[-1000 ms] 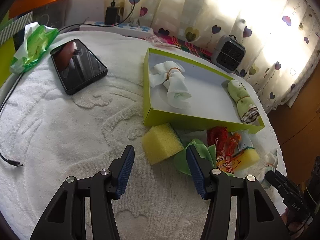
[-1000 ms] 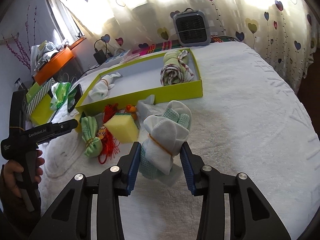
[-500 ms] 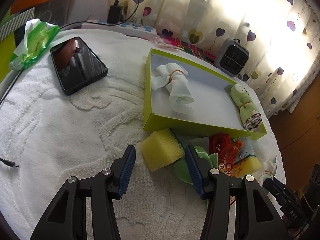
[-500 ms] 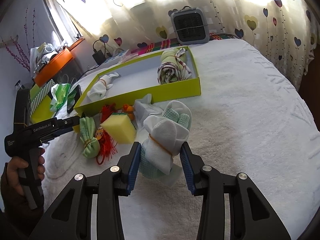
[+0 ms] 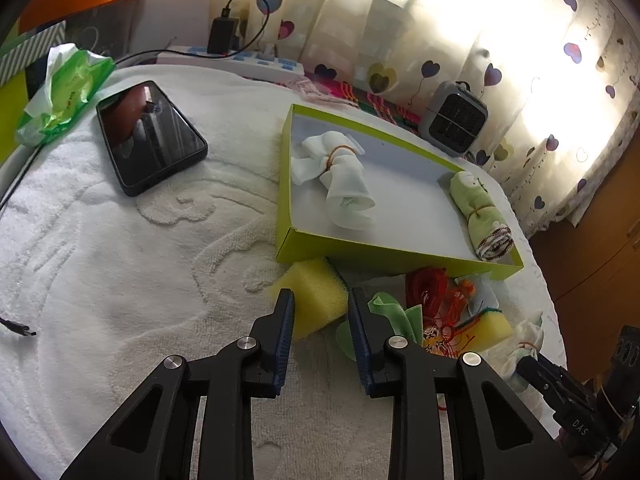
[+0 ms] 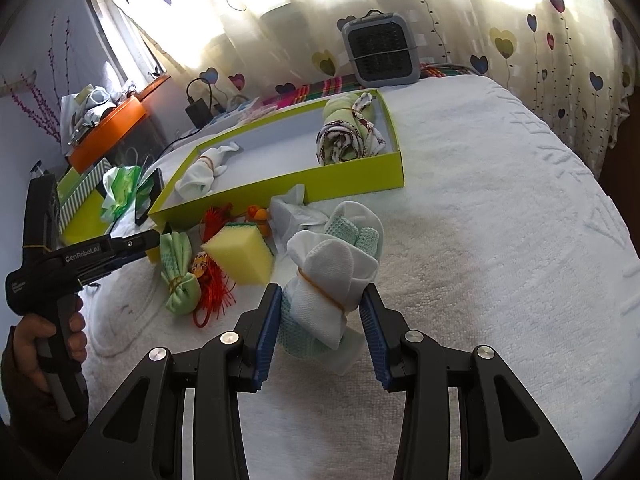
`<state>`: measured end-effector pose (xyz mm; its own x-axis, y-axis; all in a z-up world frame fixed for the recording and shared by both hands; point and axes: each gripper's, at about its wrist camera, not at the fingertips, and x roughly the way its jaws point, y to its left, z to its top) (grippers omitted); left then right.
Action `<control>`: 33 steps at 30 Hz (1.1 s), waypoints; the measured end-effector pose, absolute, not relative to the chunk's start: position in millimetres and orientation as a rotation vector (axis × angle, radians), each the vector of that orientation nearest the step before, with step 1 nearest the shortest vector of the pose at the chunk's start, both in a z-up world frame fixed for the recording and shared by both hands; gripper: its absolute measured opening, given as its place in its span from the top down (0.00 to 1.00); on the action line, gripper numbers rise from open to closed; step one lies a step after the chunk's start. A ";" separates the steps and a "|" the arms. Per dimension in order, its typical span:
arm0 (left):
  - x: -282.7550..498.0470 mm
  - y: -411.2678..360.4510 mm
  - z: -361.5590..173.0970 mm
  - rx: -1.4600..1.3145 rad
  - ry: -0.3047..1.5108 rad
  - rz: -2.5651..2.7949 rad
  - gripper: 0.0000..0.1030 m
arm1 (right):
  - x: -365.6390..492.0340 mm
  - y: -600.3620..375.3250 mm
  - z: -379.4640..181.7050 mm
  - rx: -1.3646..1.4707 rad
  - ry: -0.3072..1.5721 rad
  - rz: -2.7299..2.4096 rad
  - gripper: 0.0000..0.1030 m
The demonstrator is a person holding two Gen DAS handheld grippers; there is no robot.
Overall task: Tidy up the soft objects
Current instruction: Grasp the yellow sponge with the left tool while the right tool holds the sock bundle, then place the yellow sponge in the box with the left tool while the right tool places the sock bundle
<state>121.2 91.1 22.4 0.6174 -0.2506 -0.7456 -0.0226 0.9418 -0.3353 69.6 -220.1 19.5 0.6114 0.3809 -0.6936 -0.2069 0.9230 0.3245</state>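
Note:
A lime box holds a white cloth bundle and a green rolled cloth. In front of it lie a yellow sponge, a green cloth bundle, red string and a second sponge. My left gripper is open, its jaws on either side of the yellow sponge. My right gripper is shut on a white and mint cloth bundle, which rests on the towel.
A black phone, a green tissue pack and a power strip lie at the left and back. A small grey heater stands behind the box. The white towel spreads to the right.
My left gripper has moved forward to the yellow sponge, and its jaws have narrowed around it. My right gripper holds the bundle as before.

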 end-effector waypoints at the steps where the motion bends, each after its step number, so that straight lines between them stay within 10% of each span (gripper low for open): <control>1: 120.5 91.0 22.9 -0.327 0.898 -0.134 0.77 | 69.0 -219.5 19.4 0.220 0.848 0.342 0.60; 33: 105.2 93.8 61.2 -0.245 0.819 -0.133 0.79 | 75.3 -216.7 46.7 0.190 0.780 0.353 0.60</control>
<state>105.2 93.8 61.2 0.6769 -0.2116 -0.7050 0.0231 0.9634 -0.2669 75.3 -216.7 46.7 0.6563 0.3790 -0.6524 -0.2399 0.9247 0.2958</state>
